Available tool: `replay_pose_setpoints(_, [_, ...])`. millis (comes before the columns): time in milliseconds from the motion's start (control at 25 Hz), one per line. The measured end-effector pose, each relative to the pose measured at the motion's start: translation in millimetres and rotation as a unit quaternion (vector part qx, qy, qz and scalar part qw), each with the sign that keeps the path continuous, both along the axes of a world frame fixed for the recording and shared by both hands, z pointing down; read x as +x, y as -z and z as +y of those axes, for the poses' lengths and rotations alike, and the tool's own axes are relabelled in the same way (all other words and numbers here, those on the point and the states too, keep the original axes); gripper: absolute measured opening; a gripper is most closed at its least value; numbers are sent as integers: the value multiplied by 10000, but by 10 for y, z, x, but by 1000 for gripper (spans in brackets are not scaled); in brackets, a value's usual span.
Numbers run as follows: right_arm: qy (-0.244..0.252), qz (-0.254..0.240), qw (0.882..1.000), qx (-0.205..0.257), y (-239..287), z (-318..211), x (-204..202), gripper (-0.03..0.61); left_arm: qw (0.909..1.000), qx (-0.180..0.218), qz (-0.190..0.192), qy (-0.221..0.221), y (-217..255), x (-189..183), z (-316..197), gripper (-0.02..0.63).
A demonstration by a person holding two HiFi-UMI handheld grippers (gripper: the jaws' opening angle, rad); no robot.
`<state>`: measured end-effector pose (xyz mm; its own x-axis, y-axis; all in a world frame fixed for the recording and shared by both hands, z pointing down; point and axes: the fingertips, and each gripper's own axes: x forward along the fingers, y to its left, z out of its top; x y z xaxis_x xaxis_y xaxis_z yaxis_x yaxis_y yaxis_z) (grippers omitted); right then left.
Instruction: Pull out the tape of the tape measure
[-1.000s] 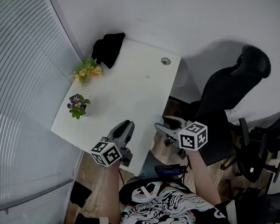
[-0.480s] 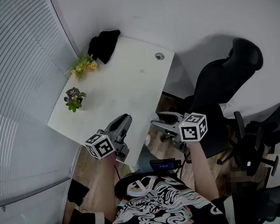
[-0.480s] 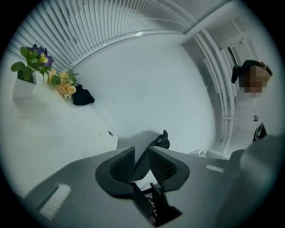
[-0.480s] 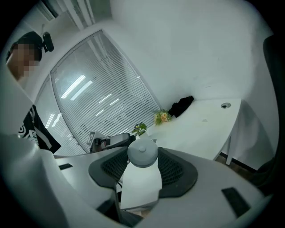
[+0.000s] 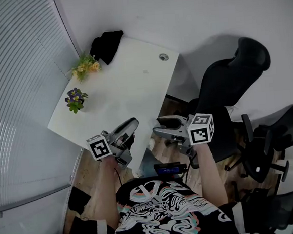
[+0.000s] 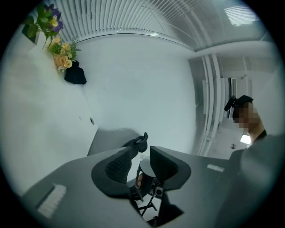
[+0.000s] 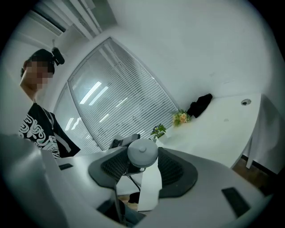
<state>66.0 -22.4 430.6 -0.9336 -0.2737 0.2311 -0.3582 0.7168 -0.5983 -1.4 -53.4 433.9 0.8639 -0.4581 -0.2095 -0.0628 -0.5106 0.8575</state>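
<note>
Here, the right gripper (image 7: 142, 162) has its fingers set wide around the tape measure (image 7: 142, 153). The tape measure is a round grey case clamped by its sides between the pads, near their tips. The white tape (image 7: 149, 187) hangs down from it toward the base of the fingers. Held that way, the tape end is likely kept free for the other hand.

The left gripper (image 6: 142, 156) has just been opening its jaws. They stand apart with nothing between them, only a chair (image 6: 142, 140) far beyond. It looks readied to take the tape but is not yet on it.

In the head view the two sets of fingertips are near each other but apart, just off the near edge of the table (image 5: 124, 90). Ahead of the left fingers the tabletop runs open up to the flowers (image 5: 87, 66). Behind the right gripper stands the chair, so the freest room for pulling seems to be sideways along the table edge.
</note>
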Motion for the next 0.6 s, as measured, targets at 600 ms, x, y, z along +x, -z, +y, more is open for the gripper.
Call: replay_pose_setpoints(600, [686, -548, 9961, 80, 261, 215, -280, 215, 9861, -410, 1532, -501, 242, 2, 127, 118])
